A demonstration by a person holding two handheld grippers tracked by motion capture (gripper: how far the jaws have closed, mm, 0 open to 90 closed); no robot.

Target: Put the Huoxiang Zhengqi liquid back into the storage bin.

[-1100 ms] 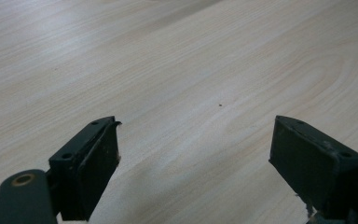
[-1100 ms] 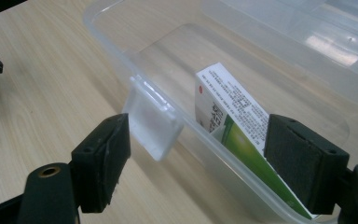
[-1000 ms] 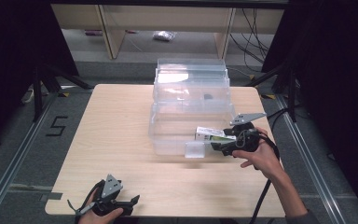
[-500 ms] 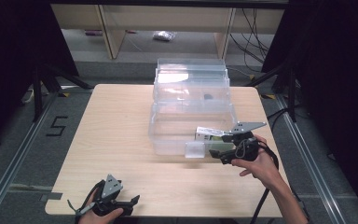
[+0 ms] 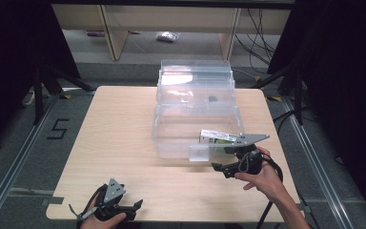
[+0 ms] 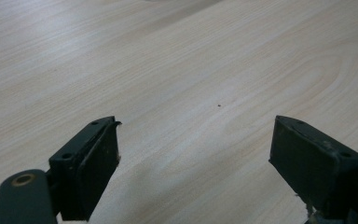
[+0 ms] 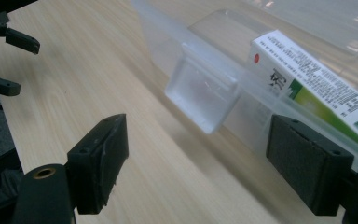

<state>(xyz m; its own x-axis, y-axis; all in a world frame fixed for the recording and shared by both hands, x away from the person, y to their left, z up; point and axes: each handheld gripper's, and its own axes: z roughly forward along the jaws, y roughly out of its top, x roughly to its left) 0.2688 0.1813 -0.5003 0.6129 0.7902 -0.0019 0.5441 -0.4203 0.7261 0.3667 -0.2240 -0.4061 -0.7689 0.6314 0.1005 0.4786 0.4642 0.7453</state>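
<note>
A clear plastic bin point(image 5: 195, 129) sits on the light wood surface point(image 5: 109, 143), with a second clear bin point(image 5: 195, 78) just behind it at the far edge. A white and green carton point(image 5: 218, 138) lies inside the near bin by its front right corner, leaning against the wall. The right gripper point(image 5: 228, 168) is held in a hand just in front of that corner; its fingers point(image 7: 307, 163) are spread wide with nothing between them, facing the bin's clear front latch point(image 7: 203, 93). The left gripper point(image 5: 132, 207) rests in a hand at the near left edge, well apart from the bins, its fingers point(image 6: 91, 168) also spread wide above bare wood.
</note>
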